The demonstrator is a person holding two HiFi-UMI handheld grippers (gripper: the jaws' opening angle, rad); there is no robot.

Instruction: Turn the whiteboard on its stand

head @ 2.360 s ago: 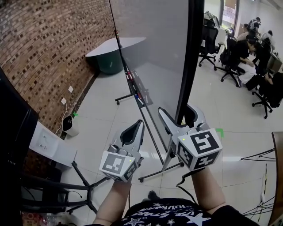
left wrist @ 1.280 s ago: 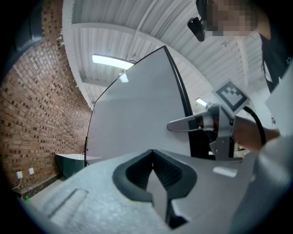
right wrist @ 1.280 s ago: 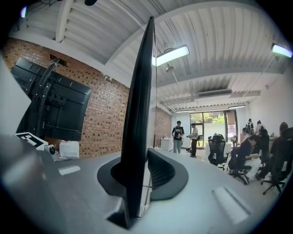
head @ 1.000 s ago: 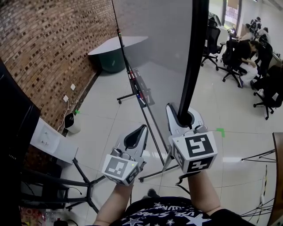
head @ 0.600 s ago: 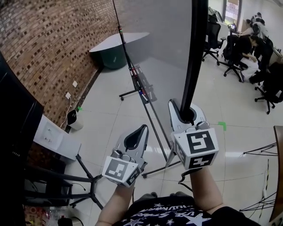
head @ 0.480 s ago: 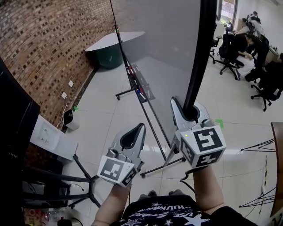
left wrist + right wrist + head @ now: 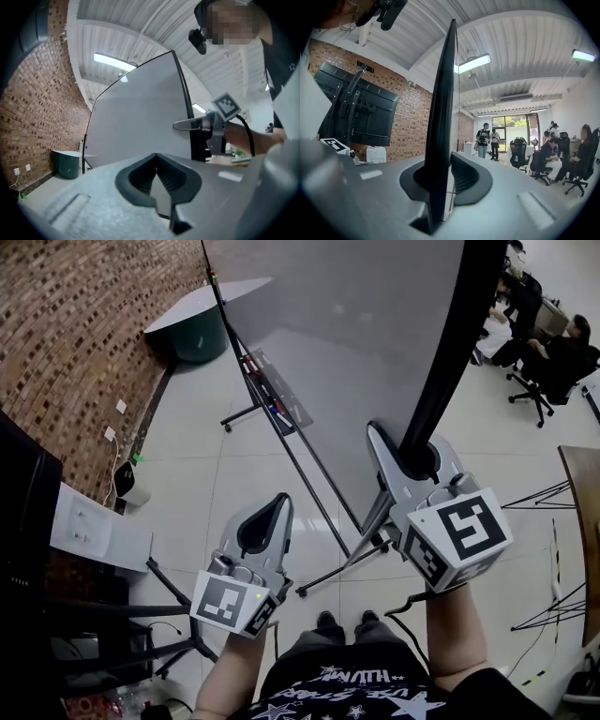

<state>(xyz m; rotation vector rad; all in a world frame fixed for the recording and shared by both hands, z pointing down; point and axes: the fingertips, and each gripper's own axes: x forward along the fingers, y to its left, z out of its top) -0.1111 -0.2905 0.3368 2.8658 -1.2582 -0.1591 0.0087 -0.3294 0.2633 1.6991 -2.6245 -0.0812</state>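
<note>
Head view: the right gripper (image 7: 409, 444) is clamping the black side edge (image 7: 457, 345) of the whiteboard (image 7: 356, 343), whose grey face is filling the upper middle of the frame and spreading left from that edge. The edge is rising steeply from the jaws toward the upper right corner, so the board's long side is running up and away from the hand, while the far edge (image 7: 217, 296) is standing at the upper left near the brick wall (image 7: 66, 324). Below the board, the stand (image 7: 314, 498) is slanting down to the tiled floor (image 7: 187, 474), with the marker tray (image 7: 272, 401) fixed along the bottom. The right gripper view is showing both pads pressed on the dark edge (image 7: 443, 108), which is cutting the frame from top to bottom. The left gripper (image 7: 273, 510) is hanging at the lower left, jaws together on nothing, apart from the board; its own view is confirming the closed, empty pads (image 7: 165, 174). Only the right hand is on the board, so the turn is likely to come from swinging this gripped edge sideways about the stand.
</note>
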